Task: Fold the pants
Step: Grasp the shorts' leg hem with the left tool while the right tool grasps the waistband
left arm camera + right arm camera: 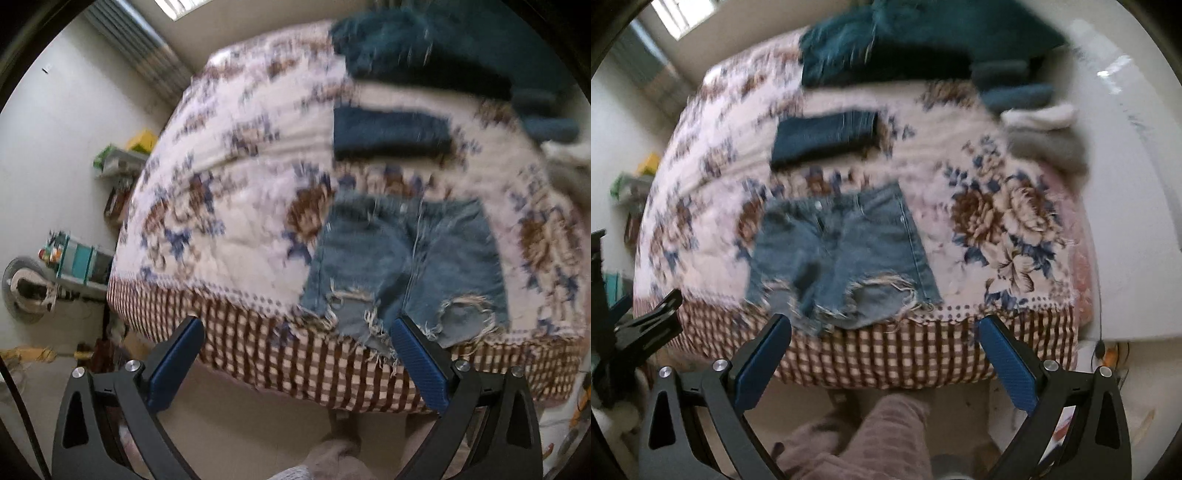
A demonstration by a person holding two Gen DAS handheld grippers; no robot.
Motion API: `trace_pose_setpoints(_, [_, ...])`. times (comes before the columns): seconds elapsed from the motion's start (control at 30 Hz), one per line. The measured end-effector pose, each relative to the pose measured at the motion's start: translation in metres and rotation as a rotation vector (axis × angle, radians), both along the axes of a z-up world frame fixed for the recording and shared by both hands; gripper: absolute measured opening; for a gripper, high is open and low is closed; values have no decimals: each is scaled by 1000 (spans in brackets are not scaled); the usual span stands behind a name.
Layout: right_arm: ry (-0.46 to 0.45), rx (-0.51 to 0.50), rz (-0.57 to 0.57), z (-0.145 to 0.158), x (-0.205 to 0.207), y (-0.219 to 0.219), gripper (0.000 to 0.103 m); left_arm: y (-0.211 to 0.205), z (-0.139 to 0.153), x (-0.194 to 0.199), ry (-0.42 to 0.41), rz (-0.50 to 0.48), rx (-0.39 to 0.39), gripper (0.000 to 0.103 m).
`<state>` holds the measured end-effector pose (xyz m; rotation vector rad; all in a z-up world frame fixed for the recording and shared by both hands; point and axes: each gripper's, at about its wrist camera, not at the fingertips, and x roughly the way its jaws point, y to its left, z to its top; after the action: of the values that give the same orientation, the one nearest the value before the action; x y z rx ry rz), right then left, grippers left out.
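Light-blue ripped denim shorts (402, 266) lie flat near the front edge of a bed with a floral blanket (240, 206), frayed leg hems toward me. The shorts (842, 254) show likewise in the right wrist view. My left gripper (297, 332) is open and empty, held above the bed's front edge, its right finger (417, 365) just in front of the left leg hem. My right gripper (884, 330) is open and empty, above the edge in front of the shorts' hems. Both views are blurred.
A folded dark-blue garment (391, 133) lies behind the shorts, also in the right wrist view (827, 138). A pile of dark teal clothes (443, 48) sits at the bed's far end. Grey and white cloth (1045, 136) lies at right. Shelves with clutter (81, 251) stand left. The person's leg (882, 432) is below.
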<state>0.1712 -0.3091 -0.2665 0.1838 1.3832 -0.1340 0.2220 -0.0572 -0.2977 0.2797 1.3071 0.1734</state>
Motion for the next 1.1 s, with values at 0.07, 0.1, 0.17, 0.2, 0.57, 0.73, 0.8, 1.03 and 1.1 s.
trace_pose_setpoints(0.07, [89,22,40,-44,27,-27,100,-20,-33,10,72,46,9,103])
trace_pose_setpoints(0.1, [121,38,58,-61,40,-40,96,-28,-44,13,94,64,15,103])
trace_pose_setpoints(0.17, [177,68,93,-98,63,-64,81,-55,-73,20,125,88,33,103])
trace_pose_setpoints(0.2, [211,85,113,-120,76,-76,67,-74,-92,22,151,99,32,103])
trace_pose_setpoints(0.57, [419,89,287,-281,169,-131,64,-228,-243,6,336,239,-222,93])
trace_pose_setpoints(0.73, [436,104,380,-324,208,-118,64,-269,-292,3,364,272,-277,83])
trace_pose_setpoints(0.8, [433,103,429,-340,223,-107,64,-276,-305,6,367,285,-280,78])
trace_pose_setpoints(1.03, [455,135,486,-389,268,-74,64,-257,-304,28,301,343,-353,42])
trace_pose_setpoints(1.1, [484,179,454,-402,277,-71,64,-254,-299,34,300,326,-358,31])
